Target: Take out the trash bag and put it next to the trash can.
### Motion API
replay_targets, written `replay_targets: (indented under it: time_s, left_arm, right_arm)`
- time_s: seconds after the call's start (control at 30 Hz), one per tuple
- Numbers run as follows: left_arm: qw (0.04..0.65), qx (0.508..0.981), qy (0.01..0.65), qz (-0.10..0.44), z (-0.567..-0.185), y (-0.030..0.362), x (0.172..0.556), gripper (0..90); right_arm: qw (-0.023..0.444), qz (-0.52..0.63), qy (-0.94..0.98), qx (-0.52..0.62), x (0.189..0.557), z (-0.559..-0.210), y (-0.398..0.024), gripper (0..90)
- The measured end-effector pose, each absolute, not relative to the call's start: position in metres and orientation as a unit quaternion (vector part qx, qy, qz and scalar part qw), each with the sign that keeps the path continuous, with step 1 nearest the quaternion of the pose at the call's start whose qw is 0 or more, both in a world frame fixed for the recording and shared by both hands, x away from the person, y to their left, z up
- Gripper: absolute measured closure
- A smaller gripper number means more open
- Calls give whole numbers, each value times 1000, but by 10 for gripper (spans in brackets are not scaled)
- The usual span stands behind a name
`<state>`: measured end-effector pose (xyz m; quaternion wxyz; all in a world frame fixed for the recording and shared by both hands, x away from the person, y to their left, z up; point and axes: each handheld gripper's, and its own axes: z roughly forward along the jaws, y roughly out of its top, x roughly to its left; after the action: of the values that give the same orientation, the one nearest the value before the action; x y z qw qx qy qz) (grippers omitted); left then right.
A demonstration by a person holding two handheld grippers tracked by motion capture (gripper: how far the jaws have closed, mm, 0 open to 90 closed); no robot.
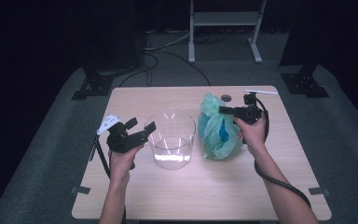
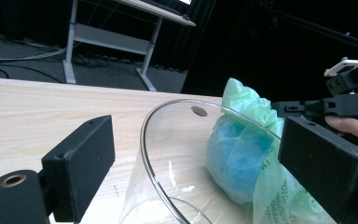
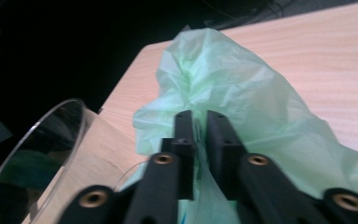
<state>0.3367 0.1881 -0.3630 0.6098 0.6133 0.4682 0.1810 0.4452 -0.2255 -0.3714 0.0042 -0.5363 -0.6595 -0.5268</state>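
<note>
Forearms reaching in from the near edge of a wooden bench (image 1: pixel 261 196); left tongs (image 1: pixel 140 127) spread wide, empty, flanking the near-left rim of a clear round container (image 1: pixel 171 138) at centre; right tongs (image 1: pixel 227 110) pinched on the crumpled top of a green plastic bag (image 1: pixel 216 135), blue contents showing through; bag standing just right of the container, touching or nearly so, directly under the right tongs, long axis upright; right hand nearer.
</note>
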Motion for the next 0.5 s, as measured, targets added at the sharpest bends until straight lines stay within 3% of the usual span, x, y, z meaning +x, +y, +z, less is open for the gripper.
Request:
replay_targets:
  time_s: [0.13, 0.23, 0.5]
  left_arm:
    - [610, 613, 469, 179, -363, 187, 337, 97]
    - [610, 615, 466, 179, -363, 186, 337, 97]
    - [611, 614, 467, 179, -363, 186, 336, 97]
  right_arm:
    - [-13, -543, -658, -522, 441, -364, -230, 633]
    - [-32, -549, -657, -516, 437, -358, -234, 572]
    - [-51, -554, -660, -504, 427, -347, -244, 521]
